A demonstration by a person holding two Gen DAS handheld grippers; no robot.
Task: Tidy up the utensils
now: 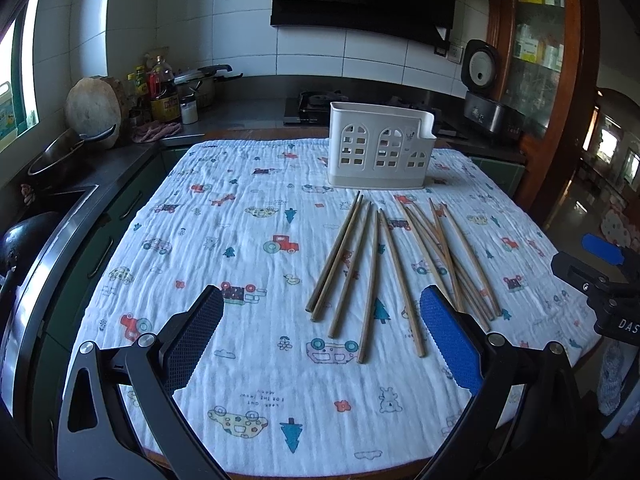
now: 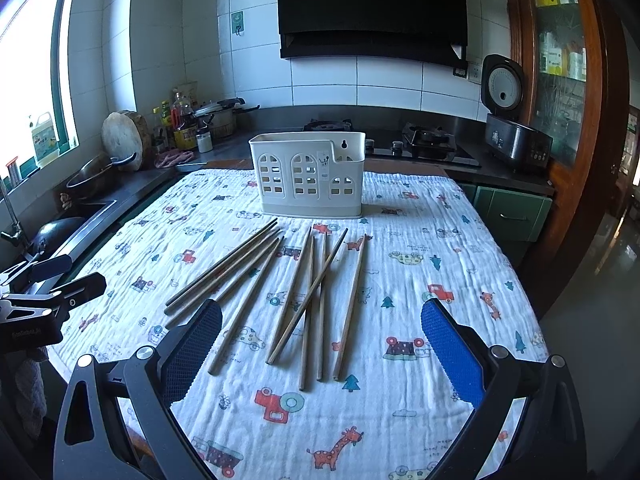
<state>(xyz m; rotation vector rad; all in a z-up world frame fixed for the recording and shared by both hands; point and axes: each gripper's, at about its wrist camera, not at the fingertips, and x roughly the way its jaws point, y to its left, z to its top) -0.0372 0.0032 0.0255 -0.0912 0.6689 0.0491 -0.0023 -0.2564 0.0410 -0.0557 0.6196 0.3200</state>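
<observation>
Both the left gripper and the right gripper are spread, empty. Chopsticks, frame centre, look light, stiff, prone to roll; pinch one mid-shaft for the holder.

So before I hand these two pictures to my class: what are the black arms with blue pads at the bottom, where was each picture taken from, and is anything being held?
No robot here: a person carries a hand-held gripper in each hand, and each has a wide-angle camera looking forward along its two fingers. One picture is from the left gripper, the other from the right gripper. The blue pads line the jaws, which stand wide apart on both and hold nothing. Each gripper also shows at the edge of the other's picture. Ahead, on a table covered by a cartoon-print cloth, loose wooden chopsticks lie scattered, some crossing. Behind them stands a white utensil holder with window-shaped cut-outs. Nothing shows sticking out of its top.
</observation>
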